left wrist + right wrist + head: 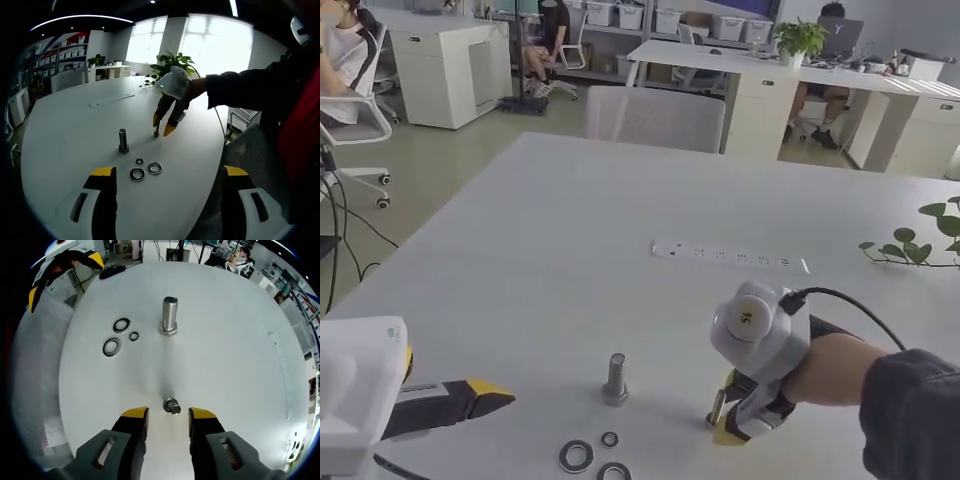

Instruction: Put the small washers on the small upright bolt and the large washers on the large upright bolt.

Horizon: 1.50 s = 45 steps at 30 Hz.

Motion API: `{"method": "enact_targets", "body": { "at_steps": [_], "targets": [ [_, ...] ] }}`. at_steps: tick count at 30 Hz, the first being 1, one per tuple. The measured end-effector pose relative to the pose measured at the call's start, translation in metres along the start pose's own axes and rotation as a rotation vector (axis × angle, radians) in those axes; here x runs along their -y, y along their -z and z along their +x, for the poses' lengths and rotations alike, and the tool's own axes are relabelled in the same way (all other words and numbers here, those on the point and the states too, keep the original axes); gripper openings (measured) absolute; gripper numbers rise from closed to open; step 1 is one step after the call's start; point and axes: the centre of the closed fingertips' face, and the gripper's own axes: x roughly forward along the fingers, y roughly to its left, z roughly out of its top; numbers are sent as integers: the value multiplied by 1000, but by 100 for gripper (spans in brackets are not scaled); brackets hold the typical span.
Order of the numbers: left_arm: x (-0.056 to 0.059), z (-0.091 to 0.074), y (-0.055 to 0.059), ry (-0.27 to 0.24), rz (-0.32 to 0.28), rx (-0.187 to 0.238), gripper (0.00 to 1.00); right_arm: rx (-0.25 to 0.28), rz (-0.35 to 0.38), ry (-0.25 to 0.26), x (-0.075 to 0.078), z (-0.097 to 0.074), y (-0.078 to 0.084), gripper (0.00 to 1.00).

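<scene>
1. Small washer: flat on the tabletop, tucked just beside the two large washers, near the large bolt. Nothing threaded on either bolt yet, as far as visible.
2. Right tool: partly open, empty, jaws either side of the small bolt with a gap on both sides. Bolt standing upright by the look of it, so probably time to go fetch a washer.
3. Left tool: wide open, empty, hovering just short of the washers.
4. Back the right tool straight off the small bolt first. No sideways swipe, or risk toppling it.
5. Grab the small washer with whichever tool sits closer, which looks like the left.
6. Come down steep, one jaw tip outside the rim, the other in the hole or on the far rim. Close slowly to avoid skidding such a thin flat ring.
7. Mind the neighbours: large washers close enough to get nudged or pinched along.
8. Carry level, centre the hole over the small bolt, release low. Looks tippy standing on its head, so no bumping.
</scene>
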Motion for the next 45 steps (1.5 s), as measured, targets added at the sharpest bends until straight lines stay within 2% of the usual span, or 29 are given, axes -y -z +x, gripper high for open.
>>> {"method": "enact_targets", "body": {
  "at_steps": [2, 18, 27, 35, 45],
  "targets": [
    [0, 0, 0, 0, 1, 0, 86, -12, -5, 4, 0, -1, 3, 34],
    [2, 1, -3, 2, 9, 8, 86, -7, 18, 12, -4, -9, 15, 34],
    [4, 0, -5, 3, 15, 15, 86, -14, 10, 24, -18, -19, 23, 34],
    [6, -1, -6, 5, 19, 21, 86, -18, 8, 7, -40, -20, 30, 34],
    [8, -3, -7, 5, 26, 29, 86, -12, -3, -17, -62, -19, 27, 34]
  ]
}}
